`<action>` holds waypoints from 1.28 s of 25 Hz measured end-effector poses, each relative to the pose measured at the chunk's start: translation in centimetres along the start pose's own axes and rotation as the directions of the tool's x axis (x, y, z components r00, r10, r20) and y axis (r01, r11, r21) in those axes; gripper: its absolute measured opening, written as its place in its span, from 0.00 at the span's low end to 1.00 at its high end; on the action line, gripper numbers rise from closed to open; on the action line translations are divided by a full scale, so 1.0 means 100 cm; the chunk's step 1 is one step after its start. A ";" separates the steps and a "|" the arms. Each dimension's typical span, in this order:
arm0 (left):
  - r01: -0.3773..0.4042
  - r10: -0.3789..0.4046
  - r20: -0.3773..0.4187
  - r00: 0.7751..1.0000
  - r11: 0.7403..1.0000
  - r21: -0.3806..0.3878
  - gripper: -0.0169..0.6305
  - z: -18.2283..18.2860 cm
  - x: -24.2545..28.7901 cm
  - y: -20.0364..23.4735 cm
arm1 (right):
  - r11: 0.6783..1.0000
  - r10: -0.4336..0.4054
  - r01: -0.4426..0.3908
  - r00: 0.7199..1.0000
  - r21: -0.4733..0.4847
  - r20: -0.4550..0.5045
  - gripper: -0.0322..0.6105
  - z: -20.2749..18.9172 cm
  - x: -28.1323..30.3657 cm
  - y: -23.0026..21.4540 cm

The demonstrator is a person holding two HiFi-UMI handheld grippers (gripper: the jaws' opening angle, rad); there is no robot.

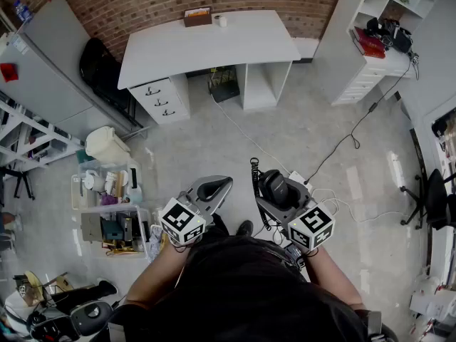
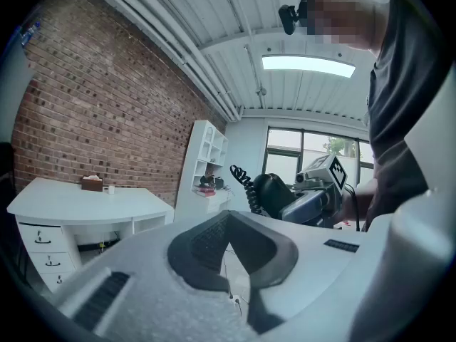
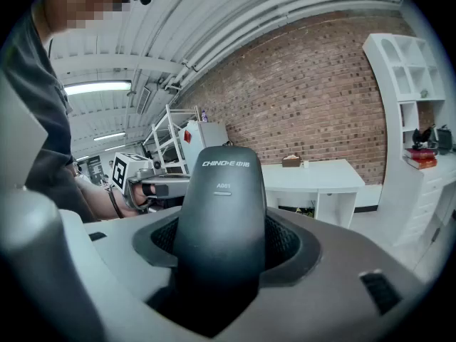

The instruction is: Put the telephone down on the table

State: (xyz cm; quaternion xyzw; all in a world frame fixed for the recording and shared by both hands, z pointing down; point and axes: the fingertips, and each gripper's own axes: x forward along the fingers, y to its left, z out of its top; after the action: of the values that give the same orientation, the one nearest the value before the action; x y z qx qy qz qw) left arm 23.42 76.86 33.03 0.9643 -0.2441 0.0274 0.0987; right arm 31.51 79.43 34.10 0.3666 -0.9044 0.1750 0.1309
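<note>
In R tongs (image 1: 281,199): telephone (image 3: 222,212) handset pinched, fills the padded pocket.
L tongs (image 2: 229,223): tips pressed together, nothing in them, just beside the R.
Cord (image 1: 254,182): coil hangs off the handset.
Table (image 1: 206,45): white, well apart across the floor; phone's up in the air.
How, I reckon: walk up, grip firm, lower flat onto bare top away from box (image 1: 197,16) & cup (image 1: 221,21), then spread.
Can't see: phone base, cord's far end, handset's lower half.
</note>
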 end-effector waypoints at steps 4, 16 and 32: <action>-0.010 0.010 0.005 1.000 1.000 -0.006 0.04 0.001 -0.009 0.007 | 1.000 0.001 -0.001 1.000 0.002 0.001 0.49 0.002 0.006 0.004; -0.054 0.054 0.002 0.999 0.998 -0.039 0.04 -0.001 -0.046 0.075 | 0.998 0.051 -0.051 0.999 0.030 -0.001 0.49 0.021 0.074 0.017; -0.114 0.115 0.027 0.993 0.993 -0.037 0.04 0.025 -0.142 0.248 | 0.994 0.105 -0.105 0.994 -0.016 -0.013 0.49 0.102 0.268 0.046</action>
State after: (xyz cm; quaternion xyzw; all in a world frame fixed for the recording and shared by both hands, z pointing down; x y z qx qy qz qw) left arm -0.88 61.66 33.54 0.9471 -0.3010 0.0148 0.1104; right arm 8.48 61.78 33.58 0.3164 -0.9229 0.1765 0.1301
